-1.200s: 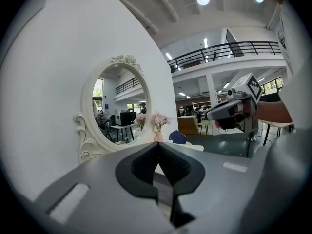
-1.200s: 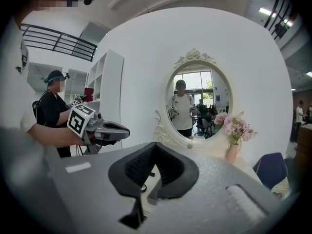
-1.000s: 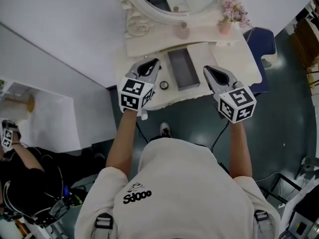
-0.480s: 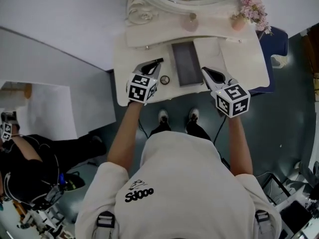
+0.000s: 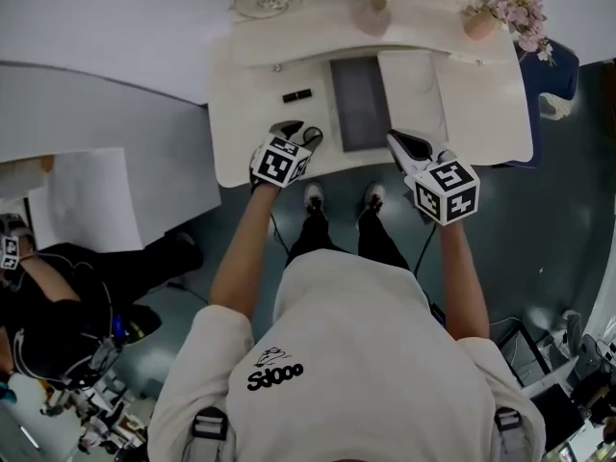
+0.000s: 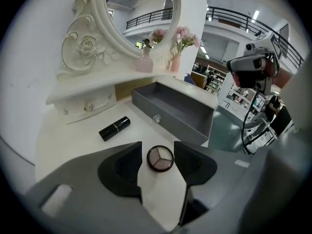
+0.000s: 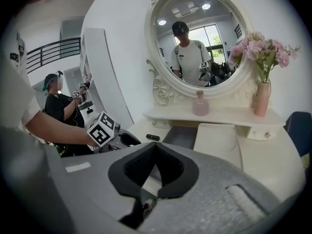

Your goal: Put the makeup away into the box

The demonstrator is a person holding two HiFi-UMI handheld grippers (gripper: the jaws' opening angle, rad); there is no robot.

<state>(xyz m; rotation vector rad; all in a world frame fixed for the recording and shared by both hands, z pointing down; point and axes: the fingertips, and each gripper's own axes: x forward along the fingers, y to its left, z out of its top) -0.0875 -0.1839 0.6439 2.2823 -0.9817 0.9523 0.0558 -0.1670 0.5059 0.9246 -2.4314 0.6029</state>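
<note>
A round eyeshadow compact (image 6: 161, 158) lies on the white dressing table (image 5: 250, 133), just left of the grey open box (image 5: 360, 104). My left gripper (image 6: 160, 155) is down at the table with its jaws opening; the compact sits between the tips and the pads stand off it. A black lipstick (image 6: 114, 128) lies further back on the table; in the head view this lipstick (image 5: 296, 95) is beyond the left gripper (image 5: 306, 136). My right gripper (image 5: 395, 140) hovers at the box's near right corner, shut with nothing in it (image 7: 155, 145).
A white flat panel (image 5: 412, 89) lies right of the box. An ornate round mirror (image 7: 197, 38), a pink bottle (image 7: 200, 104) and a pink vase of flowers (image 7: 262, 99) stand on the back shelf. A person (image 5: 38, 296) sits at the left.
Both grippers have come down toward the table front. The left jaws, shut before, now stand apart round the compact. The head camera has tilted, so the table sits higher in view.
</note>
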